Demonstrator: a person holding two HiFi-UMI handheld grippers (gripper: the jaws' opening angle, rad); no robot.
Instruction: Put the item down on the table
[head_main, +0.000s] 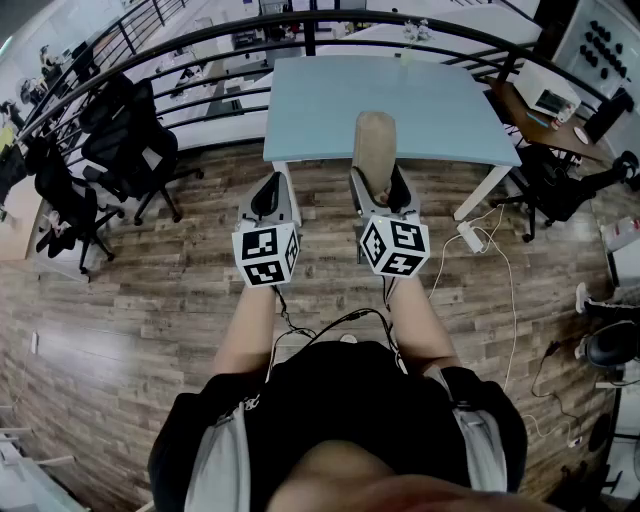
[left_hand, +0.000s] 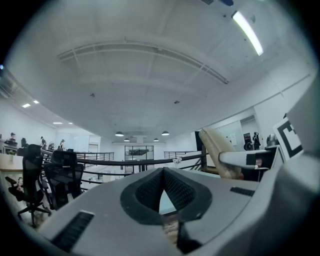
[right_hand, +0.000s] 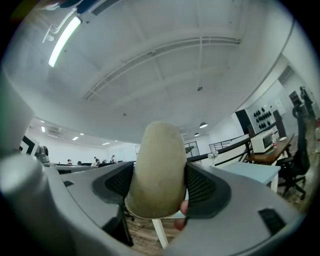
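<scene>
Beige slipper-like item (head_main: 374, 140), only one, stands upright, pinched between the fingers of the right gripper (head_main: 378, 190), in the air at the near edge of the light-blue counter (head_main: 420, 110). Its lower end is hidden by the fingers. The left gripper (head_main: 268, 195) has its fingers pressed together on nothing. Only the left gripper view shows the item's thin side profile.

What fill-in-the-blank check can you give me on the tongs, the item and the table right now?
1. The tan item is clamped in the ____ tongs.
2. The left tongs, jaws together, hold ____.
3. The table ahead has a light ____ top.
Missing words: right; nothing; blue.
</scene>
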